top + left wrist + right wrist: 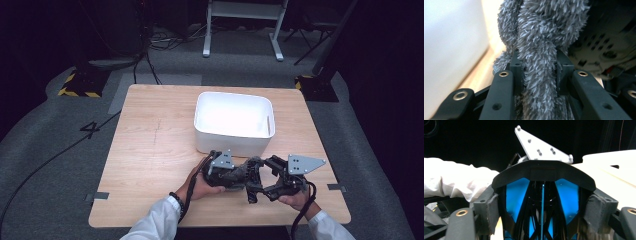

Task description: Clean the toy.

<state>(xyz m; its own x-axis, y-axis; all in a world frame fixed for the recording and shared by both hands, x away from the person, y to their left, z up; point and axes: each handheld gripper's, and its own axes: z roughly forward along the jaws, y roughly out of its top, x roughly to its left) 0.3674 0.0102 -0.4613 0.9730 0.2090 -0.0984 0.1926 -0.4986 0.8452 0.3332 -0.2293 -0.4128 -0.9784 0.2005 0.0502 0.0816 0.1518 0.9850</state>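
A grey fuzzy cloth [544, 32] hangs bunched between the two black jaws of my left gripper [539, 72], which is shut on it. From above, the left gripper [240, 174] lies near the table's front edge and points right, with the cloth [248, 167] at its tip. My right gripper [261, 187] faces it from the right, almost touching. In the right gripper view its jaws [544, 207] stand wide apart and open. They frame the left gripper's black and blue front [541, 195] and grey plate [541, 147].
A white bin [230, 145] stands on the wooden table [150, 150] just behind both grippers; its wall [449, 37] is close on the left in the left gripper view. A white sleeve [454, 177] comes in from the left. Dark floor, cables and stands surround the table.
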